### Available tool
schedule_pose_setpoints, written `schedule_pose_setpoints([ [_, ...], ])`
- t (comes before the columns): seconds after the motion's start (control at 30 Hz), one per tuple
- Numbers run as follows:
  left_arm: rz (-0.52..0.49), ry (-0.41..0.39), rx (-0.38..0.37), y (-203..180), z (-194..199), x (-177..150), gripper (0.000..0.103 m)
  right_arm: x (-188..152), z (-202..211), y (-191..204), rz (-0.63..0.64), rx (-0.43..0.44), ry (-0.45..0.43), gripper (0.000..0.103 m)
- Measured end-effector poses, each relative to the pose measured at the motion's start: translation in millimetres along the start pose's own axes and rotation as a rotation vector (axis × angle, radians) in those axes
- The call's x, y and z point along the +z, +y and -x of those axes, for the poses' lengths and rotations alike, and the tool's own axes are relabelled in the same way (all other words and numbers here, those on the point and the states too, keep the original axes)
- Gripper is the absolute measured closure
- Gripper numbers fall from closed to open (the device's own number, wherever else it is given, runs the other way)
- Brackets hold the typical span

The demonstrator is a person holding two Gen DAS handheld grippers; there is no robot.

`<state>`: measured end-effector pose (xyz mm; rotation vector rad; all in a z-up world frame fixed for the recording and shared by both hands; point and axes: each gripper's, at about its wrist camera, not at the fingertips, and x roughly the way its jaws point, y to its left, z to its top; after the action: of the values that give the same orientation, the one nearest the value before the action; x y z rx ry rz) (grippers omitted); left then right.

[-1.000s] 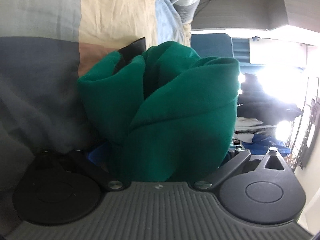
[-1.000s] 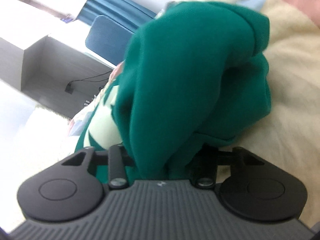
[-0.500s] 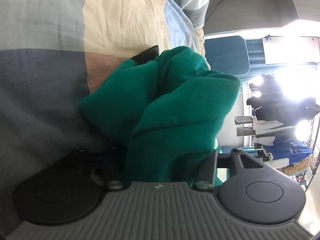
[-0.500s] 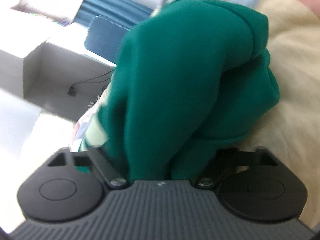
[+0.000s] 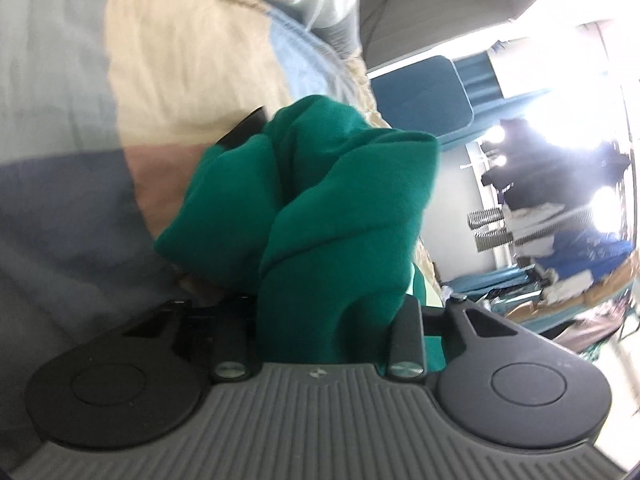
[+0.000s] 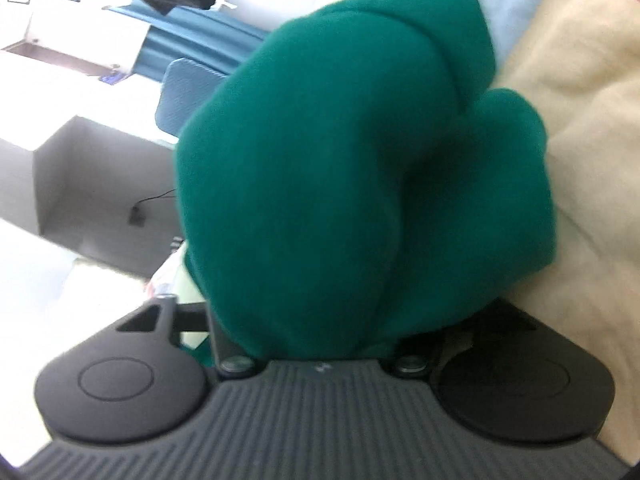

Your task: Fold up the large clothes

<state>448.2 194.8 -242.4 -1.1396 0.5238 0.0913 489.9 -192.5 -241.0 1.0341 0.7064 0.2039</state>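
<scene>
Bunching thickly between both sets of jaws, the green garment hangs lifted over the patchwork bedspread, a fat wad of fleece rather than a clean edge. The left gripper has its jaws closing, with a thick fold of the cloth packed between them; the fingers look pressed against the fabric on both sides. The right gripper is closing too, its jaws buried under a bulging mass of the same garment, so that the fingertips themselves are hidden. A dark tip peeks out beyond the cloth in the left view, and I cannot tell what it is. The risk, as I judge it, comes from the grip being on crumpled layers: either hand may hold only the outer folds, so an inner layer could slide free and the piece would sag or drop in a heap onto the bedspread. Both hands also seem to hold close together in the same bundle, so pulling apart could twist the fabric instead of spreading it flat. The blurred pictures suggest quick movement, which would make a slip likelier.
</scene>
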Motion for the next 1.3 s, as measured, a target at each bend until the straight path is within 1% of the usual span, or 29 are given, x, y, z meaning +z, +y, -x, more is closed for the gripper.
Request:
schedule_pose_setpoints([
  [0.07, -0.026, -0.012, 0.000, -7.2, 2.9, -2.1, 0.068, 5.1, 9.9, 2.6, 0.050, 0.031, -0.007, 0.059],
  [0.17, -0.076, -0.015, -0.015, -18.1, 10.5, -3.7, 0.071, 9.6, 24.1, 10.7, 0.090, 0.078, -0.014, 0.060],
  [0.3, -0.069, 0.007, -0.044, -26.0, 26.1, -8.5, 0.072, 17.7, 55.3, 29.3, 0.188, 0.129, -0.033, 0.061],
  [0.4, -0.069, 0.009, -0.083, -36.4, 42.6, -13.6, 0.072, 23.4, 84.5, 42.6, 0.247, 0.158, -0.056, 0.062],
  [0.5, -0.067, 0.019, -0.137, -56.9, 58.6, -21.9, 0.072, 32.3, 121.9, 54.2, 0.285, 0.193, -0.088, 0.062],
  [0.57, -0.073, 0.027, -0.178, -81.1, 64.8, -27.8, 0.072, 43.5, 149.8, 61.5, 0.303, 0.214, -0.114, 0.062],
  [0.67, -0.110, 0.037, -0.228, -121.3, 78.3, -39.9, 0.072, 65.1, 191.9, 70.1, 0.312, 0.242, -0.156, 0.061],
  [0.73, -0.125, 0.047, -0.257, -150.9, 82.8, -48.3, 0.072, 83.7, 211.4, 76.5, 0.311, 0.256, -0.188, 0.061],
  [0.9, -0.148, 0.062, -0.333, -216.4, 90.3, -81.5, 0.072, 124.8, 271.7, 82.8, 0.315, 0.274, -0.261, 0.061],
  [0.97, -0.157, 0.071, -0.360, -239.6, 84.2, -98.7, 0.071, 136.1, 284.9, 79.5, 0.316, 0.278, -0.287, 0.061],
  [1.0, -0.161, 0.076, -0.371, -250.0, 81.3, -108.3, 0.071, 141.1, 283.8, 79.9, 0.315, 0.278, -0.299, 0.060],
  [1.1, -0.166, 0.103, -0.386, -272.8, 64.8, -138.9, 0.071, 158.8, 301.6, 64.2, 0.307, 0.267, -0.334, 0.060],
  [1.13, -0.167, 0.116, -0.386, -279.2, 55.5, -147.2, 0.071, 160.9, 305.6, 59.9, 0.306, 0.259, -0.344, 0.060],
  [1.23, -0.179, 0.163, -0.380, -288.8, 23.6, -176.3, 0.071, 187.6, 319.5, 37.4, 0.284, 0.234, -0.373, 0.060],
  [1.3, -0.193, 0.195, -0.367, -292.9, -1.3, -196.8, 0.071, 196.5, 313.7, 20.5, 0.262, 0.215, -0.386, 0.060],
])
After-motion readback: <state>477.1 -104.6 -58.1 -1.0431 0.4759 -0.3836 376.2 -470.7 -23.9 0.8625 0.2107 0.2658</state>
